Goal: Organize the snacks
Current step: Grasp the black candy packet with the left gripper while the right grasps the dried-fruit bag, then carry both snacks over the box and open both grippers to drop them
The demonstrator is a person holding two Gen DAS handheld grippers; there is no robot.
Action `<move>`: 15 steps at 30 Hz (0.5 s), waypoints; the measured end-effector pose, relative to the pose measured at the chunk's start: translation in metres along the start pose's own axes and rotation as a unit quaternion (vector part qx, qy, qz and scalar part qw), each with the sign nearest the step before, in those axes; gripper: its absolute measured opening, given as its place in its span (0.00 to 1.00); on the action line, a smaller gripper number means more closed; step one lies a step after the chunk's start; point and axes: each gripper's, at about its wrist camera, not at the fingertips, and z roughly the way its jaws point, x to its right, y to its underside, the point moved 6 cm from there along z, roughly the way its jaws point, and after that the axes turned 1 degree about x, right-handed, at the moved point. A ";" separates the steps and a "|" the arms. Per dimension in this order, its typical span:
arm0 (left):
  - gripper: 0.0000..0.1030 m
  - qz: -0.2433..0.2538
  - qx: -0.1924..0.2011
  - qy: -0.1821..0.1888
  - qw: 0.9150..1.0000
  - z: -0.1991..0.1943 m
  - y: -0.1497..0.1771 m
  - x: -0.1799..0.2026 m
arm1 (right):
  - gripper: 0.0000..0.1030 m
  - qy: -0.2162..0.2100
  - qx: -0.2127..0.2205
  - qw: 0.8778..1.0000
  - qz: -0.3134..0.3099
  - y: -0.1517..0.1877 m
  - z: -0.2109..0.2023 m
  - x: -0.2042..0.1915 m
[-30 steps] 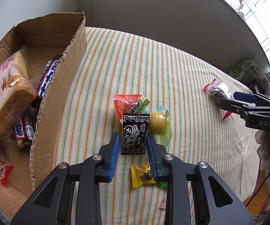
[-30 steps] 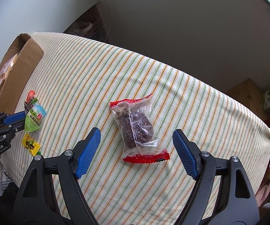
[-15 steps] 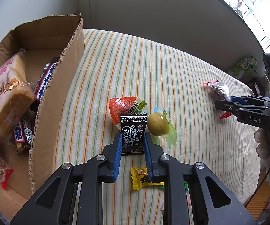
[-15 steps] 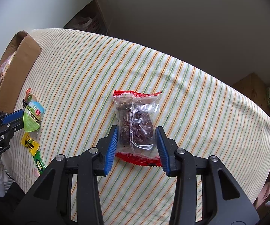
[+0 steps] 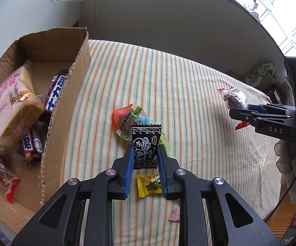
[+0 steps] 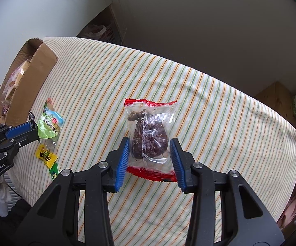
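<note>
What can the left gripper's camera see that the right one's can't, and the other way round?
Only the left view looks into the cardboard box: a bread pack and bars. It also shows a pink scrap.
Only the right view shows the shelf behind the bed.
Both show the striped cloth, the black candy in the left gripper, the brown snack in the right gripper, and the yellow candy.

striped tablecloth (image 5: 189, 94) carrying cardboard box (image 5: 65, 110), jelly cup (image 5: 127, 119), yellow candy (image 5: 149, 185), green wrapper (image 6: 54, 171), pink scrap (image 5: 175, 216)
</note>
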 end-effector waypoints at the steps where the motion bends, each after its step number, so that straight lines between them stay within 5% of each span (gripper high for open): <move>1: 0.20 0.000 0.002 0.001 1.000 -0.003 0.000 -0.001 | 0.40 -0.001 0.001 1.000 0.000 0.000 -0.003 -0.001; 15: 0.20 -0.006 0.020 0.013 1.000 -0.046 0.003 -0.023 | 0.40 -0.014 0.020 0.999 -0.029 -0.013 -0.038 -0.053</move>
